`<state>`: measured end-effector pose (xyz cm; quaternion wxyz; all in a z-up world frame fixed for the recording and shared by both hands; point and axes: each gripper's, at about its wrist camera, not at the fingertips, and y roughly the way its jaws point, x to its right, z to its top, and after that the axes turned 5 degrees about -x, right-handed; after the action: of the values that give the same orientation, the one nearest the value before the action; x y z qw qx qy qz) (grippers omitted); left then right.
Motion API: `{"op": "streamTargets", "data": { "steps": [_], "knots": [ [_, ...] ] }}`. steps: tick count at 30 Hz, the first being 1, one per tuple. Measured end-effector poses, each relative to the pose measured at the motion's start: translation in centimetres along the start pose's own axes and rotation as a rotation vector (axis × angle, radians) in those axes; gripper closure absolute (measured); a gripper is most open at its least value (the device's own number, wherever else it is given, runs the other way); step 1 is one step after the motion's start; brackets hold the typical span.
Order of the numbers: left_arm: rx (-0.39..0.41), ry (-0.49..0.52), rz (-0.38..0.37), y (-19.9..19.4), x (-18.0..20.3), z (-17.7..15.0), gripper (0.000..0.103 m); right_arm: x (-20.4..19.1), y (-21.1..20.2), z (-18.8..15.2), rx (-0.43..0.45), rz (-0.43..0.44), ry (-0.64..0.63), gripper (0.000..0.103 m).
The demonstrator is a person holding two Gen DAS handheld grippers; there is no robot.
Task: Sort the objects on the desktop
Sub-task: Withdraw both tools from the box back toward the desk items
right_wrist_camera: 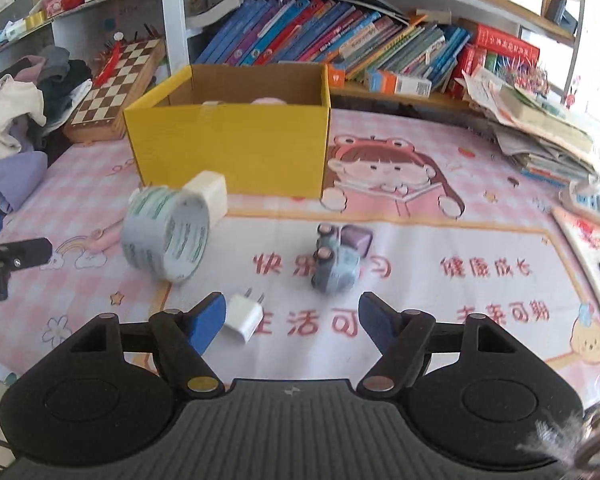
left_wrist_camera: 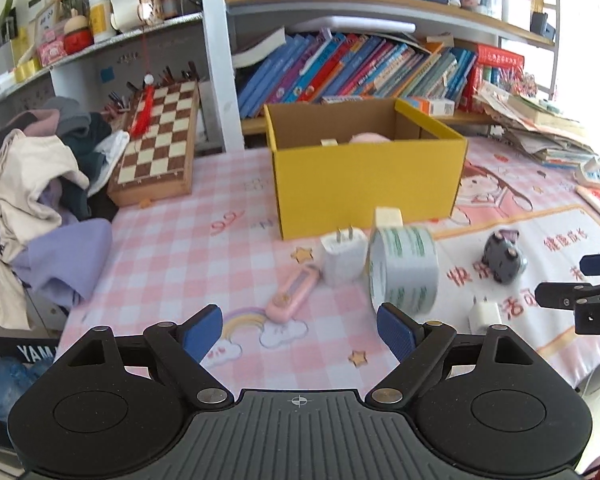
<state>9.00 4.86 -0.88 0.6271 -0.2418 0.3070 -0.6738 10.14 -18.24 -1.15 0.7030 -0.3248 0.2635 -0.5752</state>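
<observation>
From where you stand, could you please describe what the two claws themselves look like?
Both look alike. The left claw and right claw each have blue ribbed pads on black linkage arms with silver pivot pins, above a ribbed black housing flanked by two round discs. The left one carries a small crosshair mark.

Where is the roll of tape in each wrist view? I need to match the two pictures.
Left wrist view: the roll of tape stands on edge right of centre, just past the right pad of the left gripper.
Right wrist view: the roll of tape sits left of centre, tilted.
Shared landmark: the yellow box stands behind it in both views.
</observation>
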Motion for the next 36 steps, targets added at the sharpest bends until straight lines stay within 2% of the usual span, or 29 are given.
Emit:
{"op": "streamTargets", "data": {
  "steps": [10,16,36],
  "knots": [
    [-0.018,0.053,-0.046,0.5,1.6,-0.9,0.016,-1.5,1.0,-0.7,-0.054,0.032,-0.043,0.034],
    [-0.021,0.055,-0.058,1.0,1.9,-0.5,0.016,-1.7,2.2,-0.5,-0.094,0.052,-0.063,0.046],
    [-0.046,0.041,-0.072,2.9,2.8,0.7,0.016,-1.3,7.1,1.7,-0.212,0.146,-0.128,0.048]
  ]
}}
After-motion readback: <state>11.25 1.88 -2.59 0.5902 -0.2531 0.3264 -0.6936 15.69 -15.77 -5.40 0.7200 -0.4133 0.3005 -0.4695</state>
